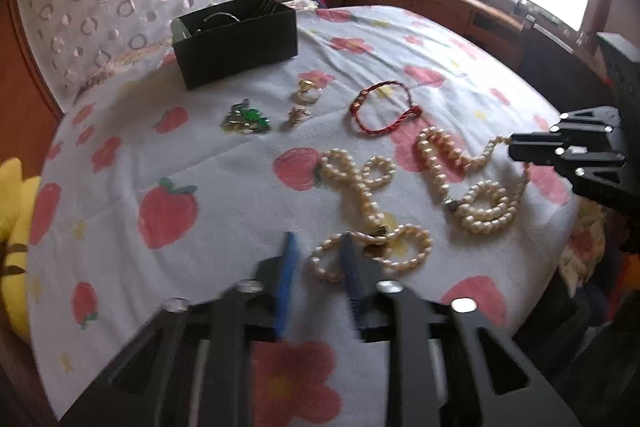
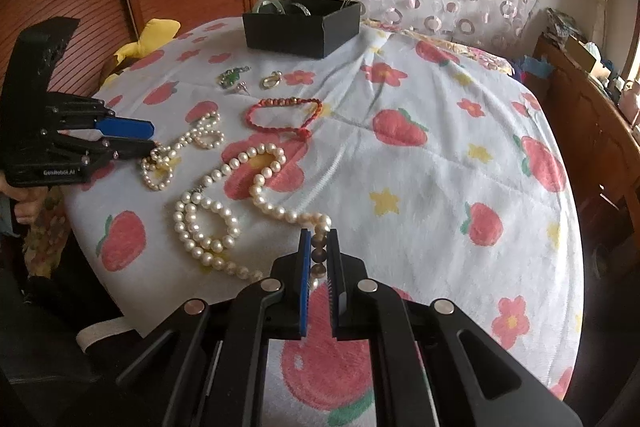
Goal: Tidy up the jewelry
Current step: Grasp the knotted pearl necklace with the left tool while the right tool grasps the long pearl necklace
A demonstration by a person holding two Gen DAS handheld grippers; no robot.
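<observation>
The right gripper [image 2: 319, 247] is narrowed onto one end of the long pearl necklace [image 2: 224, 211], pinching a few beads between its pads, presumably so the strand can be lifted clear without tangling. The left gripper [image 1: 318, 251] hovers partly open over the second pearl necklace [image 1: 372, 211], holding nothing. Both strands lie looped, creamy and glossy, on the strawberry-print bed cover [image 2: 440, 167], near the red braided bracelet [image 2: 286, 115] and well short of the black box [image 2: 302, 27].
</observation>
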